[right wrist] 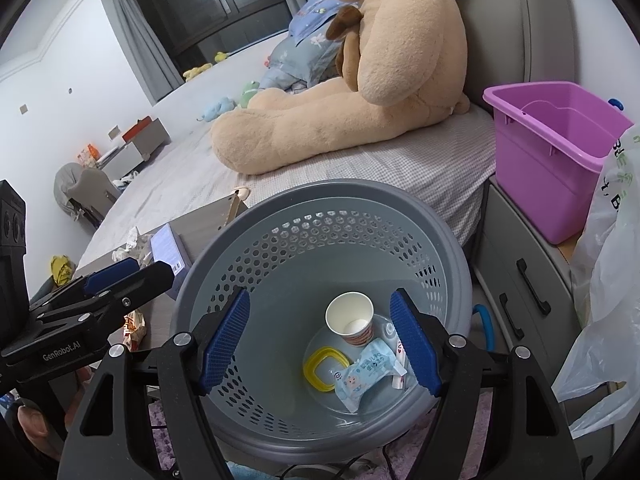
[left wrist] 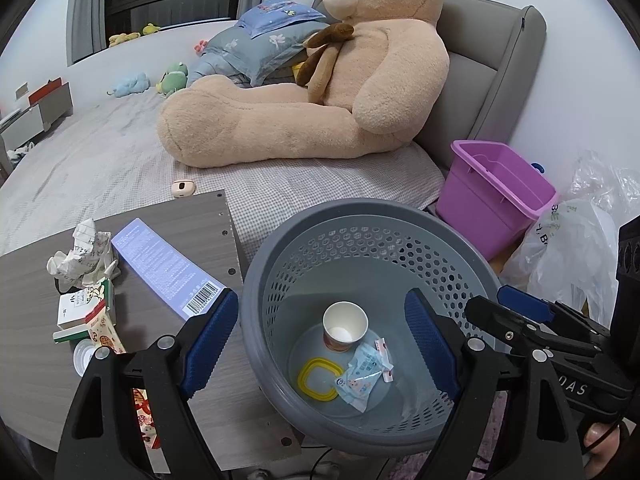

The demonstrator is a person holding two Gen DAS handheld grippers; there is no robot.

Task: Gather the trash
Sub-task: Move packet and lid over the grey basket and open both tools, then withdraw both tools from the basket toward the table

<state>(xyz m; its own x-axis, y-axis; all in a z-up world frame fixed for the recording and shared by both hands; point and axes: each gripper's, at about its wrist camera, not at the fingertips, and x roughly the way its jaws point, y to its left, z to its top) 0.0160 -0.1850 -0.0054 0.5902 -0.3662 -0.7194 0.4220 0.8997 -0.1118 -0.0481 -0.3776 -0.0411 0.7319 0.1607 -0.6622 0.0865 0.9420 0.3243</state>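
Left wrist view: our left gripper (left wrist: 320,344) hangs wide and empty over the grey basket (left wrist: 256,280), whose near rim our own fingers cut off. Inside lie a paper cup (left wrist: 345,326), yellow ring (left wrist: 318,380) and blue wrapper (left wrist: 362,376). Left, crumpled paper (left wrist: 82,256) waits on the table (left wrist: 32,380), a carton (left wrist: 86,310) half hidden beside it. Our right gripper (right wrist: 320,348) gapes wide too, holding nothing.

"GenRobot.AI" on the left tongs (right wrist: 128,276) body.
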